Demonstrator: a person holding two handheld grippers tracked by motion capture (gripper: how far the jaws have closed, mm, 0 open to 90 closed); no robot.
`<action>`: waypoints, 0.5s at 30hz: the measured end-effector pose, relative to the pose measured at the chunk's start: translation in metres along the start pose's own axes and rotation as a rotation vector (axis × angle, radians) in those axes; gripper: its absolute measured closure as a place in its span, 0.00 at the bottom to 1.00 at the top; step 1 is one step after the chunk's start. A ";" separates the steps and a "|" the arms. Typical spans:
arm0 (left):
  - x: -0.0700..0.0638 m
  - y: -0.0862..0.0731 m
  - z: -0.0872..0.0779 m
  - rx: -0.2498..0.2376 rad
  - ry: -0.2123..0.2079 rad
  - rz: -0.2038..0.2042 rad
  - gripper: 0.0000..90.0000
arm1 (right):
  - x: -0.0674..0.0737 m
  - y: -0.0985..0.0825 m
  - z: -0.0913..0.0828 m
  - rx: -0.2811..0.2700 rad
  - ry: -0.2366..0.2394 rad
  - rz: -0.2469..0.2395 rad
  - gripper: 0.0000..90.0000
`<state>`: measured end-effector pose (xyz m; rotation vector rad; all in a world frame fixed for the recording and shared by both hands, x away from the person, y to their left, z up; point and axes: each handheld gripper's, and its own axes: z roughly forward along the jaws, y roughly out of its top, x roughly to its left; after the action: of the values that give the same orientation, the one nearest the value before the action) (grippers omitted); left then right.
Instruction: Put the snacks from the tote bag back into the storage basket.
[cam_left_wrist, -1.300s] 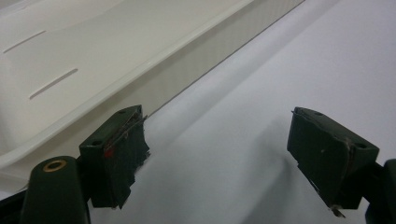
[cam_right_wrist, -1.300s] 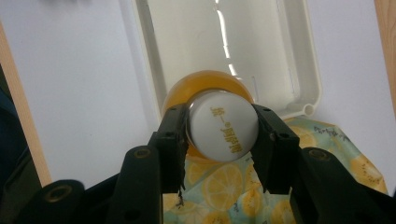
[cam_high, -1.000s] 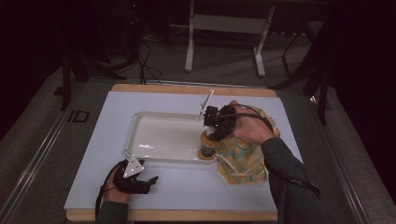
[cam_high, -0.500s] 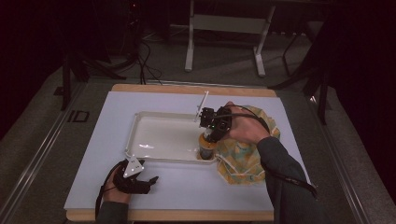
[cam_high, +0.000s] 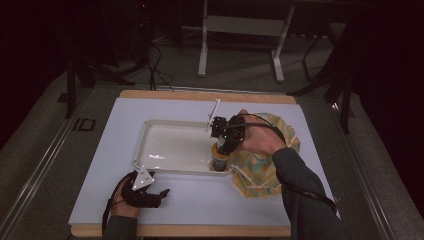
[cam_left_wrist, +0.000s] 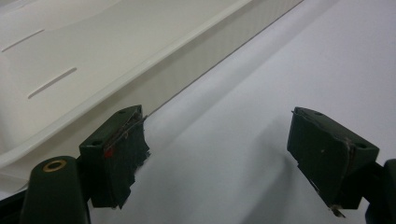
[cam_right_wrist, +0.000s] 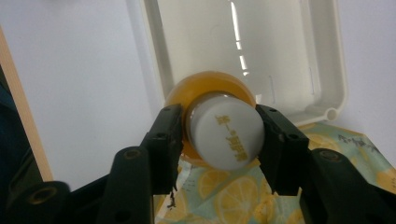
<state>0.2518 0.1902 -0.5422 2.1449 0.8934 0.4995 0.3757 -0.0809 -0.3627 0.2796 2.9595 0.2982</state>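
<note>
Bottle (cam_right_wrist: 219, 123) and tray (cam_high: 165, 131) meet at the tray's near right corner: the orange bottle with its white cap (cam_right_wrist: 227, 135) stands just inside that corner, next to a lemon-print cloth (cam_high: 260, 165) spread on the right half of the white board (cam_high: 200, 200).

From the near right edge of the board the person's right forearm, in a dark sleeve, slants up and inward over the cloth, the wrist bent so that the right gripper (cam_high: 223, 145) tips down onto the bottle from above. In the right gripper view, the right gripper (cam_right_wrist: 219, 140) has one black jaw on each side of the cap. The jaws have just been opening, and they now sit right by the cap's sides; whether the pads (cam_right_wrist: 170, 135) still press on it I cannot tell from these pictures.

Near the board's front edge, left of centre, the left hand (cam_high: 125, 202) lies low and flat on the board, holding the left gripper (cam_high: 155, 192) level and aimed to the right, just in front of the tray's near left corner. In the left gripper view, the left gripper (cam_left_wrist: 219, 154) has its jaws wide apart with only bare board between them, the tray's outer wall (cam_left_wrist: 187, 60) running past the left jaw.
</note>
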 end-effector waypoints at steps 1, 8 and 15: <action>0.000 0.000 0.000 0.000 0.000 0.000 0.22 | 0.000 0.000 0.002 -0.003 0.002 -0.008 0.55; 0.000 0.000 0.000 0.000 -0.001 -0.001 0.22 | 0.001 0.001 0.006 -0.012 0.006 0.000 0.47; 0.000 0.000 0.000 0.001 -0.002 -0.001 0.22 | 0.001 -0.001 0.002 -0.046 -0.009 0.008 0.43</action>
<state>0.2520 0.1901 -0.5423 2.1453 0.8936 0.4964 0.3748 -0.0809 -0.3653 0.2868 2.9384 0.3643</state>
